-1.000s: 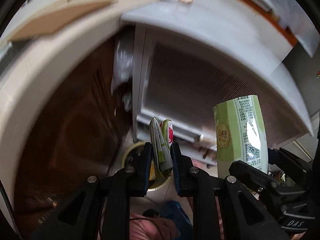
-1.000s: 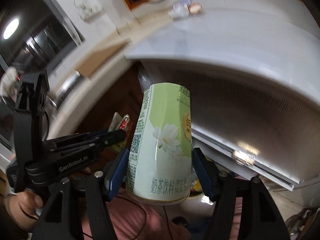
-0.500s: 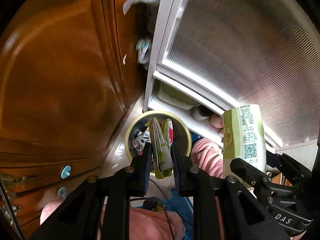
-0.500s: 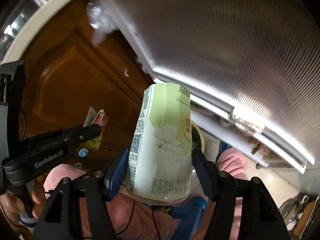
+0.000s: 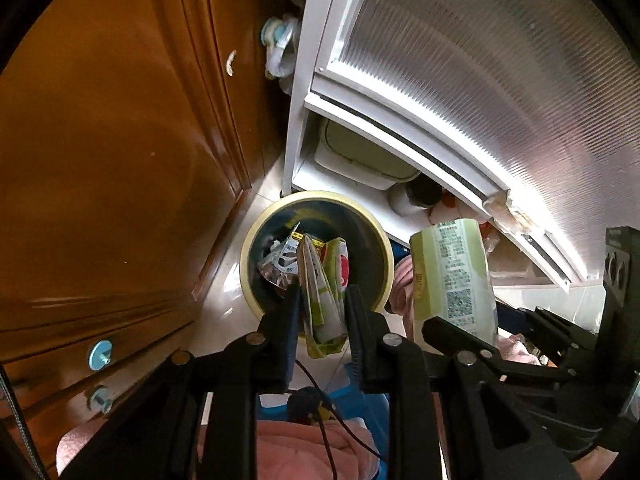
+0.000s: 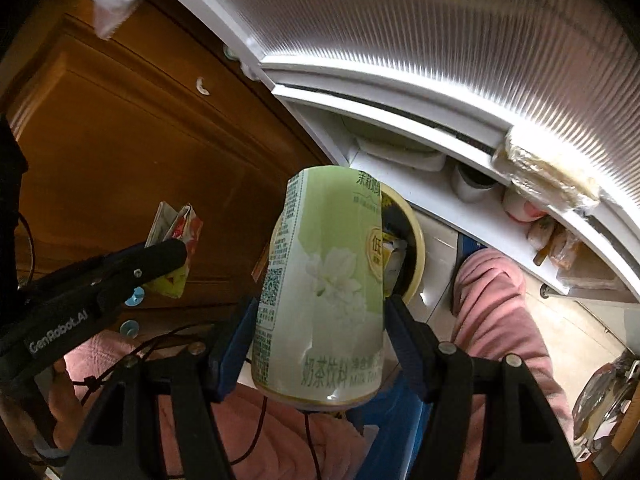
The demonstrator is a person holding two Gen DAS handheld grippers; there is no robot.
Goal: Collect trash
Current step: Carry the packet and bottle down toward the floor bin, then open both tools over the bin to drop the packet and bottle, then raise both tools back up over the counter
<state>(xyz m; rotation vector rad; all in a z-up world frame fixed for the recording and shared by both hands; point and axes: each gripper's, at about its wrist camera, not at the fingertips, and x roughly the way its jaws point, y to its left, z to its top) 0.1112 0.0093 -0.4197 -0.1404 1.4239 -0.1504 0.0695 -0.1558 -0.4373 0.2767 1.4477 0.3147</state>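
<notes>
While the left claw point(image 5: 322, 300) clamps a flattened carton point(image 5: 323, 292) above the bin point(image 5: 256, 232), the right claw point(image 6: 318, 320) grips a cup point(image 6: 324, 280).

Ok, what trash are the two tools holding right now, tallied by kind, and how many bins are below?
Flattened drink carton, held in the left tool: 1
Green milk tea cup, held in the right tool: 1
Yellow-rimmed trash bin on the floor, already holding wrappers: 1
Total: 3 things, 2 of them held trash
</notes>
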